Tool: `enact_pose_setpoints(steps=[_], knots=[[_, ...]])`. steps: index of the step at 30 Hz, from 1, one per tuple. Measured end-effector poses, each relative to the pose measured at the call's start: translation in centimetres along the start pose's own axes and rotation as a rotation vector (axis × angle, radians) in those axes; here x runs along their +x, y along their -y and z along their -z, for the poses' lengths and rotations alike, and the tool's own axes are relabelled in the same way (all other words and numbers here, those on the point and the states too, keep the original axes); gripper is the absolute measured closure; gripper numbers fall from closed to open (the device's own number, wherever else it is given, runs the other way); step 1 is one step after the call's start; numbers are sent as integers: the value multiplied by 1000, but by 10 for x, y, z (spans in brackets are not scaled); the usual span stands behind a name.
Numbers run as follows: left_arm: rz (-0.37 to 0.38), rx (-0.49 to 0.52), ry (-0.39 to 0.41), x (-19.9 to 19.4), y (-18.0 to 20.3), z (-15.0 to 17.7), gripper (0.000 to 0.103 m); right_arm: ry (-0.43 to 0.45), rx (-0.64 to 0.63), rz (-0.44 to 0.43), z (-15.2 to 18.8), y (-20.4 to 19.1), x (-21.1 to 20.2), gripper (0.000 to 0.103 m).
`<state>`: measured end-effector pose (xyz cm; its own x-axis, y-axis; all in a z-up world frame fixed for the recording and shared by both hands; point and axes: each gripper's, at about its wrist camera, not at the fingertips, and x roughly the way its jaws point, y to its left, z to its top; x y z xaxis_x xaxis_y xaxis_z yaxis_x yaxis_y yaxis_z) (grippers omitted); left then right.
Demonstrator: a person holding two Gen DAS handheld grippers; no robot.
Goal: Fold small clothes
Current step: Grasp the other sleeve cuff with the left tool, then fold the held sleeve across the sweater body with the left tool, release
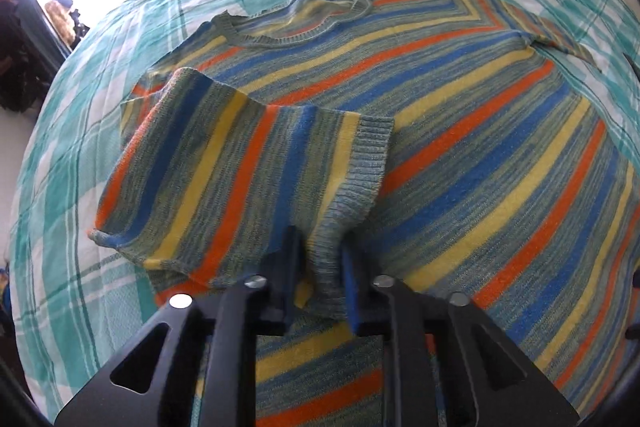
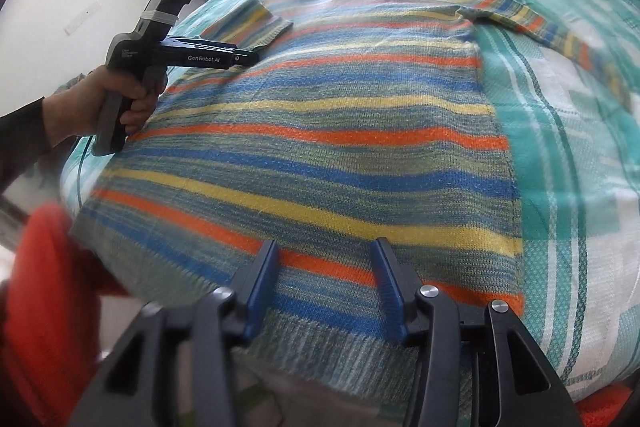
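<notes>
The left gripper [image 1: 320, 275] was pinching the sleeve cuff [image 1: 356, 187] of the striped sweater [image 2: 320, 131], sleeve already swung across the chest. Best, surely, to lay it flat and square before letting go. The right gripper [image 2: 326, 283] stood spread above the hem, gripping nothing. The sweater lay flat on the checked bed [image 2: 580, 147]: orange, blue and yellow bands, ribbed collar, far sleeve [image 2: 532, 23] outstretched.
</notes>
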<state>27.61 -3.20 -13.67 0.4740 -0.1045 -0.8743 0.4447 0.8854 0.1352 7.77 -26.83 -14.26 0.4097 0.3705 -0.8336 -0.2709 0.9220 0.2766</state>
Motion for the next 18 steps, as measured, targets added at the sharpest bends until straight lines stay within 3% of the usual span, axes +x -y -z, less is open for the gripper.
enact_pose_setpoints(steps=[2,5,8,10,13,18], knots=[[55,-122,34,-15,-19,-2,100,0,2,0,-2,0,1,53],[69,-423,155,-54,-88,5,100,5,-5,6,-2,-1,1,52],[-3,-776,224,-84,-185,42,100,8,-14,11,-1,-3,0,52],[-104,-925,213,-91,-238,72,100,7,-13,9,-1,-2,0,52],[-197,-1008,146,-86,-279,106,101,5,-13,6,-1,-3,0,49],[-208,-995,85,-65,-274,127,101,9,-32,23,-2,-7,2,46]])
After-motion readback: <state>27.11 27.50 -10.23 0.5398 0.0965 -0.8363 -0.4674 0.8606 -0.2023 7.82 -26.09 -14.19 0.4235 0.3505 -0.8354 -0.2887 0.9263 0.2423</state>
